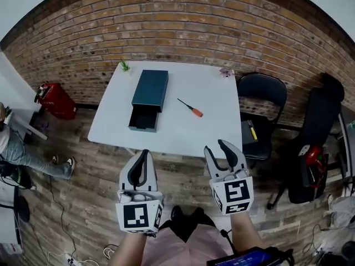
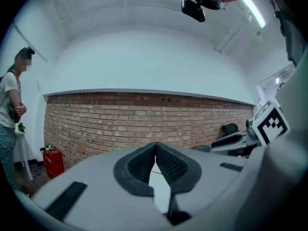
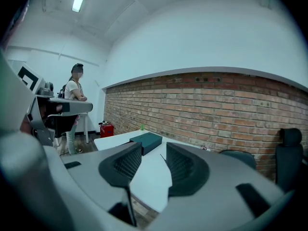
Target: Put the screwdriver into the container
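On the white table (image 1: 216,132) lies a screwdriver (image 1: 191,108) with an orange handle and a thin dark shaft, right of centre. To its left stands the dark teal container (image 1: 150,90), a box with its drawer pulled out toward me. Both grippers hang in front of the table's near edge, above the brick floor. My left gripper (image 1: 145,154) has its jaws touching with nothing between them, as the left gripper view (image 2: 155,145) confirms. My right gripper (image 1: 216,146) stands open and empty. Between its jaws (image 3: 154,150) I see the container (image 3: 147,141) far ahead.
A black chair (image 1: 262,93) stands at the table's right side, with a yellow item (image 1: 252,131) on a seat below it. A red object (image 1: 55,100) sits by the brick wall on the left. A person (image 1: 16,154) stands at the far left. A small green plant (image 1: 125,65) marks the table's back corner.
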Motion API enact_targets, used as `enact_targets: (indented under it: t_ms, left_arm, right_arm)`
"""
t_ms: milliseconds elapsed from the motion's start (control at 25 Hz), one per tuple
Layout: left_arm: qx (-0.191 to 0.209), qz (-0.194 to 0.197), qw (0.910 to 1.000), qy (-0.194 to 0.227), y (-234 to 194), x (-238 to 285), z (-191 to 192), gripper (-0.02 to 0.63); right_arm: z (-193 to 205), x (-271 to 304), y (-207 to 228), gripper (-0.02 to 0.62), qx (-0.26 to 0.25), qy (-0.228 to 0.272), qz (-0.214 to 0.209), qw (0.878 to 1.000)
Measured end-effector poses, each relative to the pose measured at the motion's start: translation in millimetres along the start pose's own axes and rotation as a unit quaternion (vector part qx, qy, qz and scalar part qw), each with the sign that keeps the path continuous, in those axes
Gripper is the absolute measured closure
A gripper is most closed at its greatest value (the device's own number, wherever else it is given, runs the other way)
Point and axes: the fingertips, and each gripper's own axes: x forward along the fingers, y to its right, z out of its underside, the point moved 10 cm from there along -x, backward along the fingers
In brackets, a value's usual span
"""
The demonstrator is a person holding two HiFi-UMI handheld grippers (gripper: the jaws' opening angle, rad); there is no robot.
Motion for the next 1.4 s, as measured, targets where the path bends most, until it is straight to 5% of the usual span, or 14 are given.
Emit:
enact_targets:
  t_ms: [480, 920, 1160, 1400]
  left_arm:
    - [0.010, -0.003, 0.9990, -0.043, -8.7, 106.3, 31.3, 0.592]
    - [0.018, -0.033, 0.9990, -0.025, 2.8, 223.7, 5.1, 0.594]
    - [0.020, -0.045, 0.9987, -0.013, -5.8, 248.7, -4.8, 0.592]
    - [-0.005, -0.041, 0.9983, -0.041, -20.6, 265.4, 22.7, 0.594]
  right_arm:
    - [22.8, 104.8, 57.4, 0.430, 0.003, -0.022, -0.016, 1.000]
    - [-8.8, 196.2, 137.8, 0.430, 0.002, -0.002, -0.063, 0.998]
    - [-20.1, 222.4, 145.9, 0.428, -0.003, 0.003, -0.082, 0.997]
    - [4.9, 247.1, 137.2, 0.425, -0.005, -0.046, -0.105, 0.993]
